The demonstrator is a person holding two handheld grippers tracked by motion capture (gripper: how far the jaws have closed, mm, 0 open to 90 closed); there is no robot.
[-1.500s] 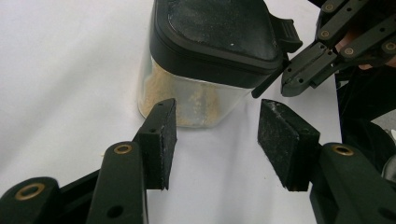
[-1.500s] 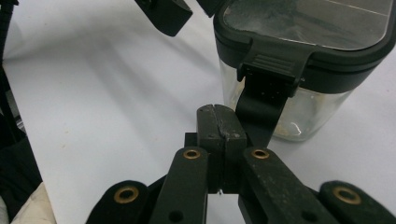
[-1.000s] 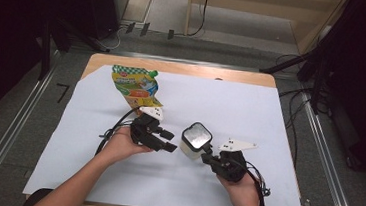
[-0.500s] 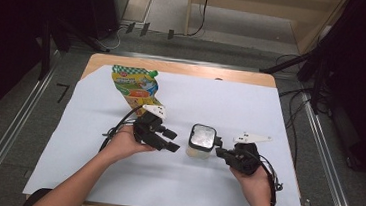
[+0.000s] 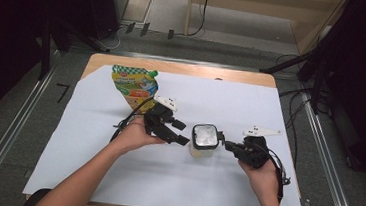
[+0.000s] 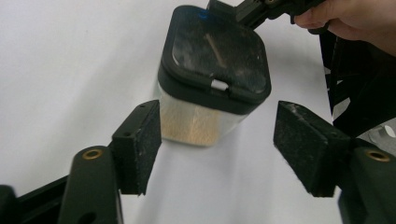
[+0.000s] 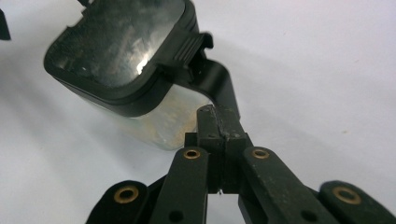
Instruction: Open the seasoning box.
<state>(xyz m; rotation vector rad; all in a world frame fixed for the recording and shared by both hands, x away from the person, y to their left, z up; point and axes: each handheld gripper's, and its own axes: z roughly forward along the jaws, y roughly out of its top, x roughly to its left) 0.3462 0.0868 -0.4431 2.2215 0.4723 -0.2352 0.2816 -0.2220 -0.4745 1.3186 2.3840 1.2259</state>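
Right gripper view: clenched jaws pinch the jar's black handle.
Nearest, the right gripper [image 7: 219, 122] grips the handle [image 7: 215, 84] of the lidded jar [image 5: 204, 140], which stands mid-sheet on the white paper [image 5: 90, 165]. Just beyond, the left gripper [image 6: 217, 140] has just been opening, pads flanking the jar without touching. Steady the handle; close squarely below the lid. Farthest, a snack pouch [image 5: 133, 83] stands idle.

Container [image 6: 201, 126] clear plastic, lid [image 6: 217, 51] glossy black (dusty); claw pads [image 6: 306, 140] rough matt; table sheet [image 5: 114, 177] matt paper.
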